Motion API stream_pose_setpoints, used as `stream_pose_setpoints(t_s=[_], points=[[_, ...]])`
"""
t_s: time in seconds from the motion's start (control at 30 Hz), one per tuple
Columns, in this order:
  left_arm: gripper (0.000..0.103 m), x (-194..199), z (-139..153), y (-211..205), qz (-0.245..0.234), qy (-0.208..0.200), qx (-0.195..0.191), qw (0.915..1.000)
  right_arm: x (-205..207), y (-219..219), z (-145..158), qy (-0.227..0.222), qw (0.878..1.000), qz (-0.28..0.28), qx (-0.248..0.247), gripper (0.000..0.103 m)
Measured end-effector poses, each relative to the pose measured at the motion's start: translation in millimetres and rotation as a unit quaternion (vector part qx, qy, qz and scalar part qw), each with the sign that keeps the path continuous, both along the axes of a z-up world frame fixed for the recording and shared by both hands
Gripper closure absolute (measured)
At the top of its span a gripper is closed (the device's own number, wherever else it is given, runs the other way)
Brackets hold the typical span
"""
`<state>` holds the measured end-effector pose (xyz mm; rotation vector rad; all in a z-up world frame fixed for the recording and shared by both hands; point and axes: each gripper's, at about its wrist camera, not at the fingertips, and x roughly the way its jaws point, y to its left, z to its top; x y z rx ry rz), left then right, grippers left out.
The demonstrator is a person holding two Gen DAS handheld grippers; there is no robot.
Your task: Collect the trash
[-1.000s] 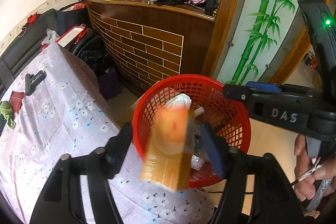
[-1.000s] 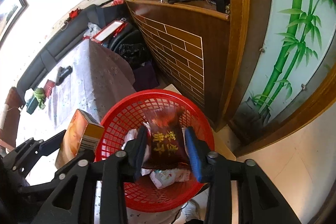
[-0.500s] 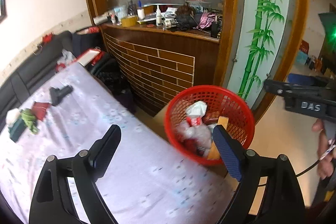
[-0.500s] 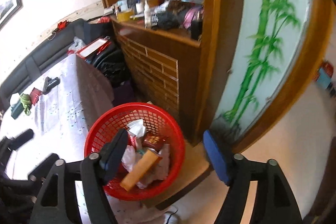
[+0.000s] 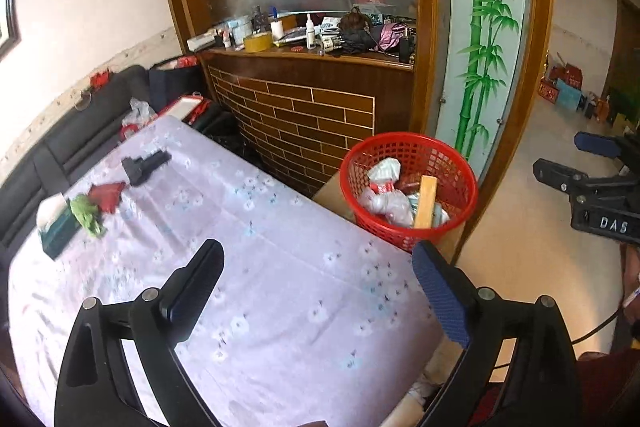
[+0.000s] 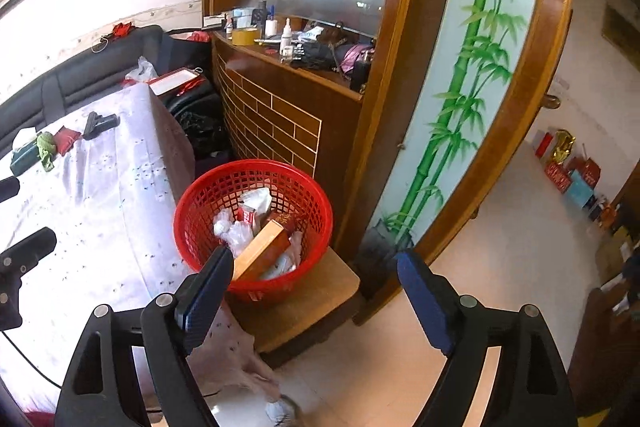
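The red mesh basket (image 5: 408, 147) (image 6: 256, 167) stands on a low wooden stool (image 6: 316, 299) off the end of the table. Inside it lie an orange box (image 5: 424, 201) (image 6: 262, 251), a red packet (image 6: 285, 221) and crumpled white wrappers (image 5: 384, 203) (image 6: 236, 231). My left gripper (image 5: 318, 263) hovers over the lilac flowered tablecloth (image 5: 260, 307), short of the basket; its jaws are opening with nothing between them. My right gripper (image 6: 314, 263) hangs above and short of the basket, jaws opening too and holding nothing.
Far along the table lie a black object (image 5: 146, 163), a red item (image 5: 106, 195), a green rag (image 5: 86, 213) and a dark teal box (image 5: 60, 235). A brick-patterned counter (image 5: 304, 115) and a bamboo panel (image 5: 480, 67) stand behind the basket. Tiled floor (image 6: 500, 267) lies to the right.
The orange box left my left gripper and the red packet left my right; both now lie in the basket. Both grippers opened wide and pulled back and up from the basket.
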<state>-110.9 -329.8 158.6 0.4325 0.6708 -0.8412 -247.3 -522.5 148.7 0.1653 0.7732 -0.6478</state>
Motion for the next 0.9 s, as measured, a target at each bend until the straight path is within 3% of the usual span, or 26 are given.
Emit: stream_pose_setpoints(t_s=[0.27,0.53,0.9], points=[[0.008,-3.8,-8.7,11.2,0.032,-0.023,0.040,0.9984,-9.2,31.6,3.5,0.004,1.000,0.008,-0.020,0.015],[0.008,-11.2,-8.2,22.6,0.043,-0.057,0.051,0.9962,-3.7,43.8,2.0,0.008,1.000,0.017,-0.012,0.015],[0.008,-10.1,-8.8,27.9,0.044,-0.049,0.033,0.9973,8.5,48.2,2.7,0.022,0.999,0.029,-0.015,0.015]])
